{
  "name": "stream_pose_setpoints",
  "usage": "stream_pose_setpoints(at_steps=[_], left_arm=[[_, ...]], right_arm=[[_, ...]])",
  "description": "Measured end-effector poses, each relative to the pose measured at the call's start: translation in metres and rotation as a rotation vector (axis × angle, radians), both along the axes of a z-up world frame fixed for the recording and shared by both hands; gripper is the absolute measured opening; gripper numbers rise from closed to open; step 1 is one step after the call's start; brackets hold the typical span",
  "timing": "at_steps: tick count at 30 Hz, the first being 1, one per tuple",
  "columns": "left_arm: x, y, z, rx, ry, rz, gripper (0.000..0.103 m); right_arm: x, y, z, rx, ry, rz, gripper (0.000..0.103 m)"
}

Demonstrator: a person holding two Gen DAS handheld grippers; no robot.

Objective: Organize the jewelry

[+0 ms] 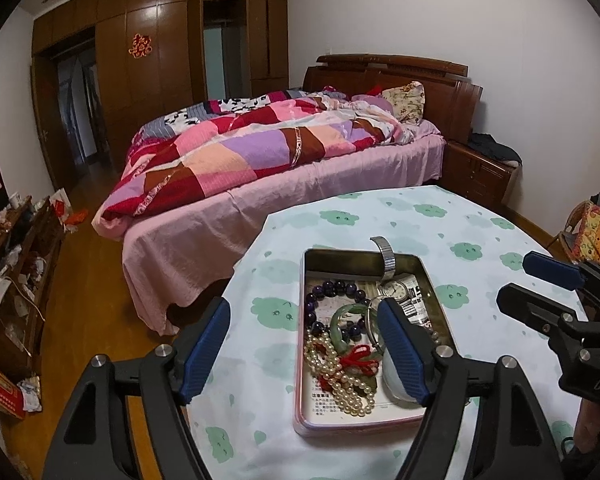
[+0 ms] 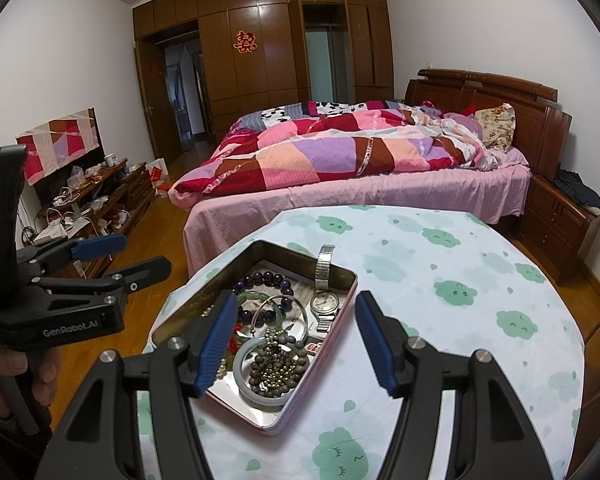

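Left gripper (image 1: 304, 344): hovering low over the near left part of the tin, jaws spread wide and holding nothing; its right finger is crossing the tin's right half in the left wrist view, its left finger is hanging past the desk edge.
Right gripper (image 2: 296, 344): hovering at the tin's near right corner, jaws spread wide and gripping nothing; in the left wrist view it is showing at 3 o'clock, well apart from the tin.
Tin (image 1: 300, 344): an open rectangular metal box with a pinkish outside, sitting on the desk near its front edge, holding all the jewelry.
Pearl necklace (image 1: 340, 380): lying heaped in the tin's near left part, touching a red cord knot (image 1: 360, 360).
Dark bead string (image 2: 276, 364): lying bunched at the tin's near end over a pale bangle (image 2: 244, 376), at 6 o'clock from the watch.
Green jade bangle (image 1: 340, 324): resting mid-tin, overlapping the purple bead bracelet (image 1: 332, 292).
Thin metal ring (image 2: 276, 312): lying mid-tin beside the purple beads.
Wristwatch (image 1: 392, 288): sitting in the tin's far right corner, its metal strap arching up over the far wall at 12 o'clock.
Desk (image 1: 480, 240): round, covered with a white cloth printed with green clouds.
Bed (image 2: 360, 160): standing beyond the desk at 12 o'clock, carrying a patchwork quilt.
Wardrobe (image 2: 260, 60): dark wood, filling the far wall, one door standing open.
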State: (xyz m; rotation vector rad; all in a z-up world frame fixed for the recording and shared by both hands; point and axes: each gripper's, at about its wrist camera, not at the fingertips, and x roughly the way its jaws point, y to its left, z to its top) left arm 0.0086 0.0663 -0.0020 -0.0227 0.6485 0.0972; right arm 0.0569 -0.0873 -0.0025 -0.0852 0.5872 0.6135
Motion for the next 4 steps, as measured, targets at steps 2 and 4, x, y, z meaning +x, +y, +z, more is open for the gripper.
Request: stream_pose_setpoints(at_steps=[2,4], left_arm=[[-0.0001,0.0007,0.0003,0.002,-0.004,0.003,0.076],[0.0001,0.0012,0.0010,0.004,-0.003,0.011,0.076]], right_arm=[[0.0001,-0.0002,0.0002,0.003,0.001,-0.001,0.066],[-0.0006,0.0002,-0.0007,0.002,-0.001,-0.003,0.067]])
